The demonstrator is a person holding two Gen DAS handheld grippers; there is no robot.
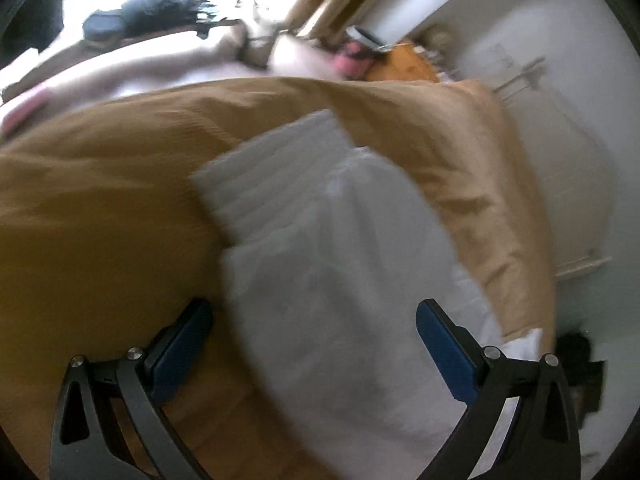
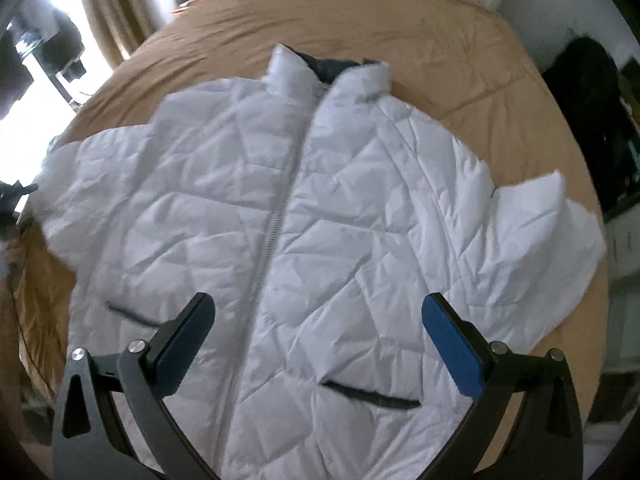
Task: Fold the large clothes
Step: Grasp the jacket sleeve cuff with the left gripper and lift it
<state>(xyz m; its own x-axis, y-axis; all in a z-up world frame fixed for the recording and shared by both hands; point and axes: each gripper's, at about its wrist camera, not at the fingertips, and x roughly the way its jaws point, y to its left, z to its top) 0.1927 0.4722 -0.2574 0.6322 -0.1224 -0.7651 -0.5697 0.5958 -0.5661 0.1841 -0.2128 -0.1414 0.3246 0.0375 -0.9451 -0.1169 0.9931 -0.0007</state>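
A white quilted puffer jacket [image 2: 304,216] lies face up on a tan bedspread [image 2: 440,52], zipped, collar at the far end, both sleeves spread to the sides. My right gripper [image 2: 318,318] hovers open above the jacket's lower front, near the zip, with nothing between its fingers. In the blurred left wrist view a white sleeve or side of the jacket [image 1: 332,248] runs across the tan bedspread [image 1: 100,208]. My left gripper [image 1: 314,322] is open just above that white fabric, holding nothing.
A white wardrobe or wall [image 1: 568,128] stands past the bed's edge. Pink and orange items [image 1: 384,62] and dark clothing [image 1: 148,4] lie at the far side. Curtains and a bright window [image 2: 100,20] are at the left; a dark heap [image 2: 580,120] sits at the right.
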